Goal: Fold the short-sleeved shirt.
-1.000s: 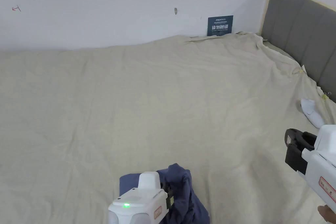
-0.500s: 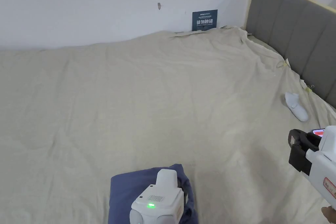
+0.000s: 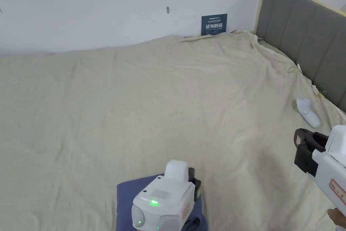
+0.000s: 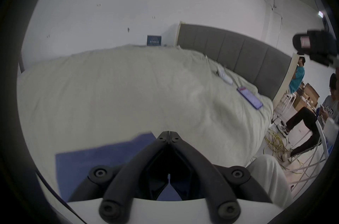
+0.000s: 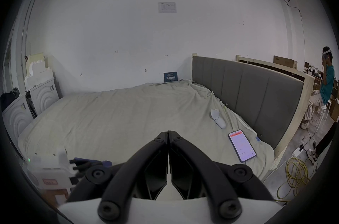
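Observation:
The dark blue short-sleeved shirt (image 3: pixel 125 197) lies folded flat on the beige bed sheet (image 3: pixel 152 106) near the front edge; in the left gripper view it (image 4: pixel 102 156) is a neat rectangle under the jaws. My left gripper (image 3: pixel 195 184) hovers over the shirt's right part, shut (image 4: pixel 169 133), with no cloth between the tips. My right gripper (image 3: pixel 300 152) hangs apart at the right over bare sheet, also shut (image 5: pixel 168 133) on nothing. From the right gripper view, the left gripper (image 5: pixel 51 167) sits at the lower left above the shirt (image 5: pixel 91 162).
A white sock-like item (image 3: pixel 307 112) and a lit phone (image 5: pixel 241 147) lie on the sheet by the grey headboard (image 3: pixel 304 32). A blue sign (image 3: pixel 214 24) leans on the wall. White cabinets (image 5: pixel 36 99) stand left of the bed. Yellow cable (image 5: pixel 297 176) and seated people are beyond the bed's right side.
The shirt bunch that the left gripper held raised a second ago now lies flat as a rectangle, and the gripper is free of it. The right gripper stayed in place.

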The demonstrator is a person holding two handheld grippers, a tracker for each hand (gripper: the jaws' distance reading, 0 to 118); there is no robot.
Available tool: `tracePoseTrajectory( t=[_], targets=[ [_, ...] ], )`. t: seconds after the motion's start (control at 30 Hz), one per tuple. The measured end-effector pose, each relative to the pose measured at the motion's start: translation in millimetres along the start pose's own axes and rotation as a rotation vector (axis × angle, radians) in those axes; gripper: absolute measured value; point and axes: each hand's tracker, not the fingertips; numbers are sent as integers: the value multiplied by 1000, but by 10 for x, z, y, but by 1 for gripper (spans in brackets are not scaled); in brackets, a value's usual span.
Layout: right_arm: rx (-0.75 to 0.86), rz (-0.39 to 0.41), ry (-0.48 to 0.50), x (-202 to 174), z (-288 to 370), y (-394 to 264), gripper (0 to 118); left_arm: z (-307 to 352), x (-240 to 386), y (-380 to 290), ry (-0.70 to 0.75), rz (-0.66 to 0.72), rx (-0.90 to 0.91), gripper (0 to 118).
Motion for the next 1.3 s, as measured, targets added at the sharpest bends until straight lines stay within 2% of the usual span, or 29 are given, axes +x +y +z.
tracePoseTrajectory(
  t=[0.37,0.63,0.83,0.97,1.3],
  targets=[
    [112,40,56,-446,41,210,0,815,-593,730,153,-65,291,0],
    [215,69,72,-745,24,275,0,1362,-1024,914,319,-95,447,0],
    [275,101,68,-968,34,249,0,1646,-1322,820,457,-117,505,0],
    [293,112,64,-1038,-8,193,0,1783,-1505,727,510,-75,523,0],
    [288,116,80,-1230,-124,107,0,1882,-1693,578,525,-7,491,0]
  ],
)
